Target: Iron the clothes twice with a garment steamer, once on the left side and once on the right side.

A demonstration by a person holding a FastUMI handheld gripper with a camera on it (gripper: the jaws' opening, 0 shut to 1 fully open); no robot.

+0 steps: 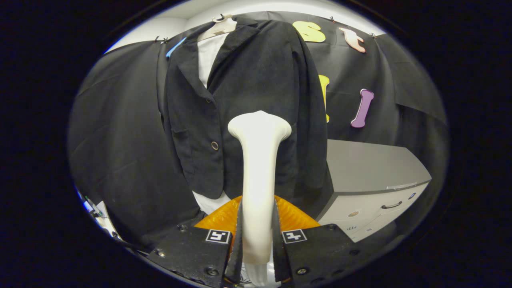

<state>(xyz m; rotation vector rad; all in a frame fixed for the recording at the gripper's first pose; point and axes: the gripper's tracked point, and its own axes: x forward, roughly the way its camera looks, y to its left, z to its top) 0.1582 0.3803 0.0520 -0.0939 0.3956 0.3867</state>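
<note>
Here the gripper [257,236] clenches the garment steamer [258,168], upright, its head toward the hanging jacket [248,80]

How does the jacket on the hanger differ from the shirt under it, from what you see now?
The jacket is dark and covers most of the front; the shirt is white, showing only at the open collar and below the hem. The jacket has lapels and buttons; the shirt looks plain. Both hang on one hanger, beyond the steamer clamped in the gripper.

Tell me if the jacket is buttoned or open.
Buttoned: the jacket front panels overlap and close on the hanger. The gripper jaws clamp the steamer.
</note>
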